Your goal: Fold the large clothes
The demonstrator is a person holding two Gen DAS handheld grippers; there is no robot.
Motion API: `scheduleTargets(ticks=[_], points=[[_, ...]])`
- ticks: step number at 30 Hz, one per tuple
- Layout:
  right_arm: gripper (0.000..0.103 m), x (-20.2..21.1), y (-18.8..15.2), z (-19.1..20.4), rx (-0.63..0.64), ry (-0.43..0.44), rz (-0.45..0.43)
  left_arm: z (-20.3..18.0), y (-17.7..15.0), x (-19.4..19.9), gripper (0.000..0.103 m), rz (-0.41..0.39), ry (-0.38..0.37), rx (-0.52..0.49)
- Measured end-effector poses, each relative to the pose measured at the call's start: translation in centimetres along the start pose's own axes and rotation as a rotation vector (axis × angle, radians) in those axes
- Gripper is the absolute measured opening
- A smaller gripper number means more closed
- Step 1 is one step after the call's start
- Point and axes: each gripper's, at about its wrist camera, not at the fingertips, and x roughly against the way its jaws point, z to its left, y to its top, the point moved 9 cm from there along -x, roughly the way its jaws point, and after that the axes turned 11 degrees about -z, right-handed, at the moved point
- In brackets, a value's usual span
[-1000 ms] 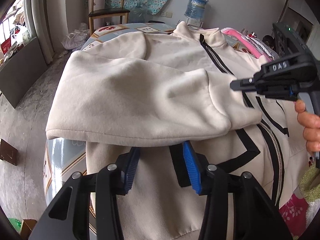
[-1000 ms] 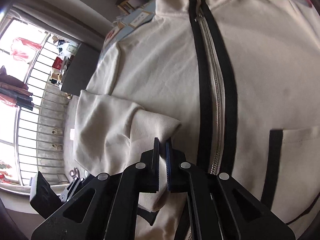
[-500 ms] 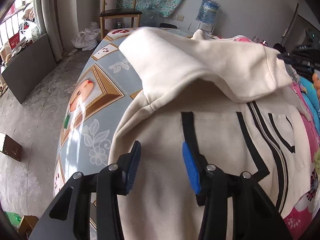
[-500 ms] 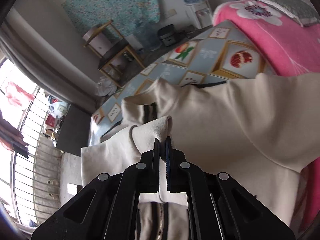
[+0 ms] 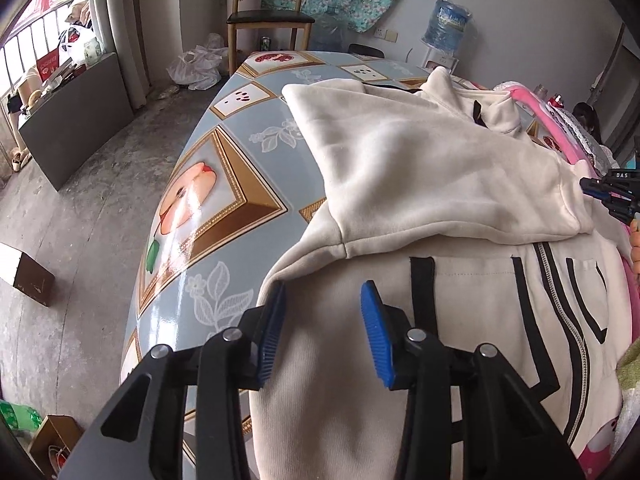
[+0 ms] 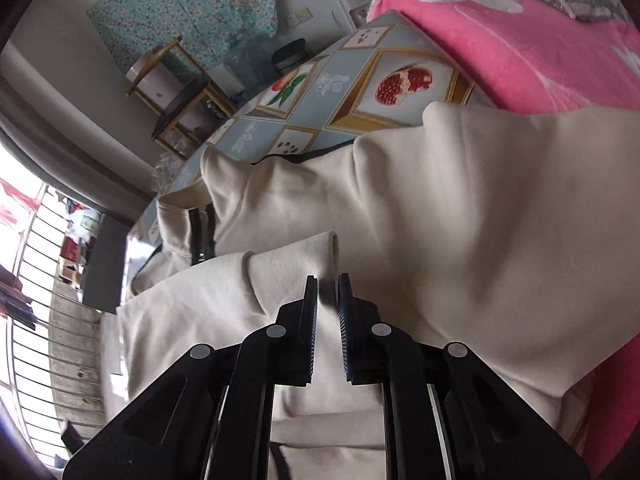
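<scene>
A cream zip jacket with black trim [image 5: 460,288] lies on a patterned table [image 5: 224,184]. Its left sleeve [image 5: 432,168] is folded across the chest toward the right. My left gripper [image 5: 322,308] is open and empty just above the jacket's lower left hem. My right gripper [image 6: 327,292] shows in its own view with the jaws slightly parted at the sleeve cuff [image 6: 292,272]; the cuff sits just in front of the fingertips, no longer pinched. Its tip also shows in the left wrist view [image 5: 596,190], at the sleeve's end.
A pink floral blanket [image 6: 520,40] lies at the table's right side. A wooden chair [image 5: 268,12] and a water bottle [image 5: 450,24] stand beyond the table. A cardboard box [image 5: 24,276] sits on the concrete floor to the left.
My right gripper carried the sleeve cuff across the jacket to the right side, then parted its jaws and let the cuff go. The left gripper stayed open near the hem.
</scene>
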Motion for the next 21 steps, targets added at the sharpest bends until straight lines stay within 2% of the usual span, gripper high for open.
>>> scheduleTargets(ticks=[2,3,7,10,13,14,15,17,18,21], points=[[0.038,1.3,0.0,0.0,0.022,0.013,-0.035,0.0,0.1,0.8,0.038,-0.003,-0.01,-0.004],[0.041,1.8,-0.3,0.2,0.026,0.031,-0.038,0.0,0.1,1.2,0.038,-0.004,-0.018,-0.003],[0.042,2.2,-2.8,1.4,0.081,0.067,0.005,0.0,1.0,3.0,0.038,-0.019,-0.07,0.024],[0.042,0.8,-4.9,1.5,0.169,-0.025,0.04,-0.6,2.7,3.0,0.038,-0.036,-0.107,0.052],[0.041,-0.3,-6.3,1.2,0.215,-0.081,0.066,-1.4,4.6,2.0,0.038,-0.06,-0.104,0.046],[0.037,-0.2,-6.4,1.2,0.233,-0.096,0.058,-1.8,5.2,1.5,0.038,-0.067,-0.103,0.039],[0.024,-0.1,-6.5,1.2,0.247,-0.108,0.059,-2.1,5.7,1.1,0.038,-0.072,-0.102,0.033],[0.012,0.4,-6.4,1.1,0.249,-0.117,0.063,-2.6,6.7,-0.2,0.038,-0.078,-0.1,0.02],[0.007,0.6,-6.3,1.0,0.245,-0.112,0.069,-2.6,7.0,-1.0,0.038,-0.073,-0.08,0.013],[0.006,2.1,-6.3,0.9,0.241,-0.107,0.07,-1.9,6.8,-2.8,0.038,-0.034,-0.039,0.03]])
